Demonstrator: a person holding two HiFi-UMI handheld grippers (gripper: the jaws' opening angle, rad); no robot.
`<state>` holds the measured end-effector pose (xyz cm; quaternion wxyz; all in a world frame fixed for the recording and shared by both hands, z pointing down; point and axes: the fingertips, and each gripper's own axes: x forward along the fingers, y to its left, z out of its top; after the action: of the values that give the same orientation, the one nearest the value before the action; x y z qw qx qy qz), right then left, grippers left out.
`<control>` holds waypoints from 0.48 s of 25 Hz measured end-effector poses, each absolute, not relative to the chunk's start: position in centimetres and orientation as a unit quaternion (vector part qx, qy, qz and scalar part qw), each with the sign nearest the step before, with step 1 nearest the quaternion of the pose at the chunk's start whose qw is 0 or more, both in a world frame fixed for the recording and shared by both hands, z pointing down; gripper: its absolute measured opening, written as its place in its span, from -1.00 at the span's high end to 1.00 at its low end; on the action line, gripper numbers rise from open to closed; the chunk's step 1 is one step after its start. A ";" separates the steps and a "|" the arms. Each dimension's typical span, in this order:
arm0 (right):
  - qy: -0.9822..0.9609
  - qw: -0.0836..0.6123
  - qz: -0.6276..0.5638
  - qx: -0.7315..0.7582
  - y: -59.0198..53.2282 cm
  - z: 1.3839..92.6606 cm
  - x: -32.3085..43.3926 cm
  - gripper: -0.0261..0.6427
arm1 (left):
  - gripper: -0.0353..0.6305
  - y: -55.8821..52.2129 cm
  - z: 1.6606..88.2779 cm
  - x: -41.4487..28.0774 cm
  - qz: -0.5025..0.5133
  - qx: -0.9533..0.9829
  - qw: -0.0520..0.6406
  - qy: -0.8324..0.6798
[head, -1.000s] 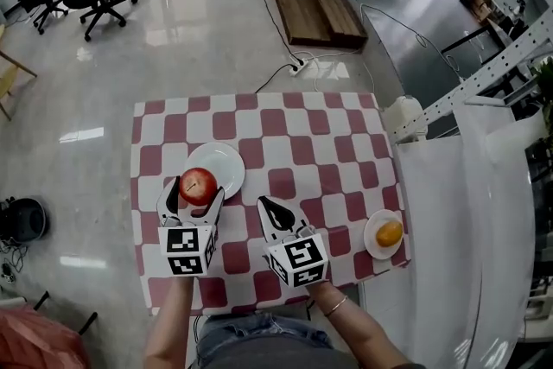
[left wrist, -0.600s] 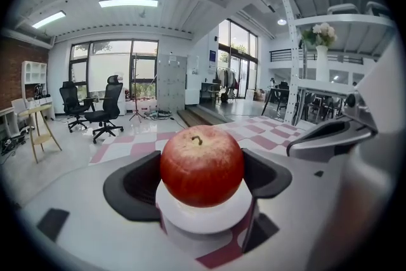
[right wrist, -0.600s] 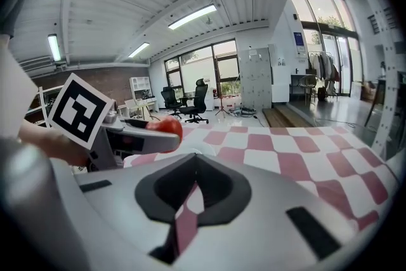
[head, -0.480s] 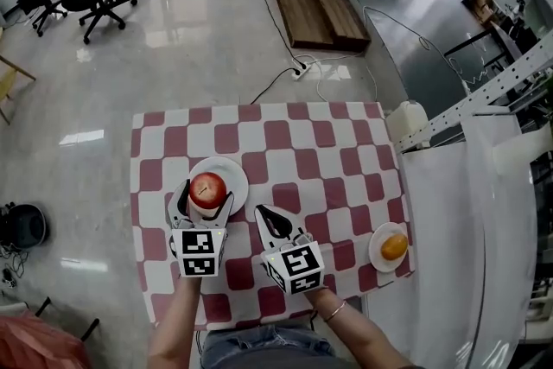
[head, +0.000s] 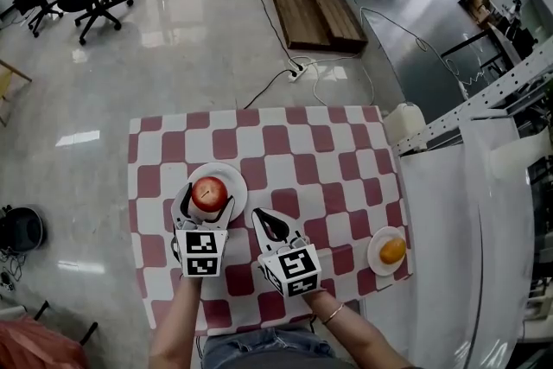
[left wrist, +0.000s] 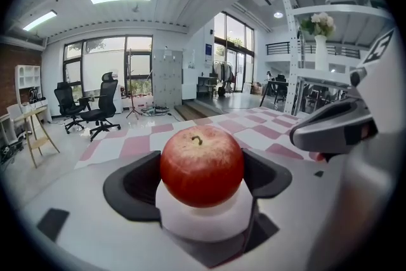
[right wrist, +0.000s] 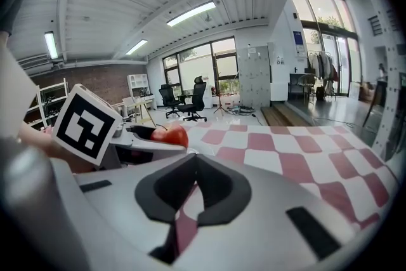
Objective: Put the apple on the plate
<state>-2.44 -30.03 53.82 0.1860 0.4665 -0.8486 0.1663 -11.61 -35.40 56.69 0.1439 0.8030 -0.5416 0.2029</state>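
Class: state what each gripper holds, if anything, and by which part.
Left gripper holds the apple by its two sides, at mid-height. Right gripper holds nothing; its fingers are together.

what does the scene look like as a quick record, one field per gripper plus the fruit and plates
left gripper: shut on the round red apple
right gripper: shut, empty, beside the left one
apple position: over the round white plate; resting or just above, cannot tell
other fruit: orange fruit on a small pale plate near the table's right edge
surface: red and white checked tablecloth
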 end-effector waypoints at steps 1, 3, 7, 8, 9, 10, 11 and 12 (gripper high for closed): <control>-0.849 0.186 0.166 0.466 -30.1 53.8 -2.4 0.89 | -0.31 -35.5 56.8 -11.5 0.203 0.803 0.145 -0.541; -0.849 0.187 0.165 0.466 -30.4 53.8 -2.5 0.89 | -0.31 -35.7 57.1 -11.3 0.206 0.804 0.144 -0.539; -0.847 0.187 0.167 0.468 -30.6 53.9 -2.4 0.89 | -0.31 -35.8 58.3 -10.9 0.221 0.805 0.142 -0.532; -0.847 0.188 0.167 0.469 -30.7 53.9 -2.3 0.89 | -0.31 -35.8 58.5 -10.8 0.221 0.806 0.140 -0.531; -0.846 0.188 0.167 0.469 -30.8 54.0 -2.3 0.89 | -0.31 -36.0 58.5 -10.8 0.220 0.807 0.138 -0.530; -0.846 0.188 0.168 0.470 -30.8 54.1 -2.2 0.89 | -0.31 -36.0 58.6 -10.7 0.218 0.808 0.137 -0.530; -0.845 0.188 0.169 0.471 -30.8 54.1 -2.2 0.89 | -0.31 -36.1 58.6 -10.7 0.216 0.809 0.138 -0.530; -0.845 0.188 0.171 0.471 -30.8 54.2 -2.2 0.89 | -0.31 -36.1 58.6 -10.7 0.215 0.809 0.138 -0.529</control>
<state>-2.23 -30.80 54.21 0.1877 0.4708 -0.8449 0.1709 -10.70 -36.09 58.60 0.1383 0.8091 -0.5292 0.2150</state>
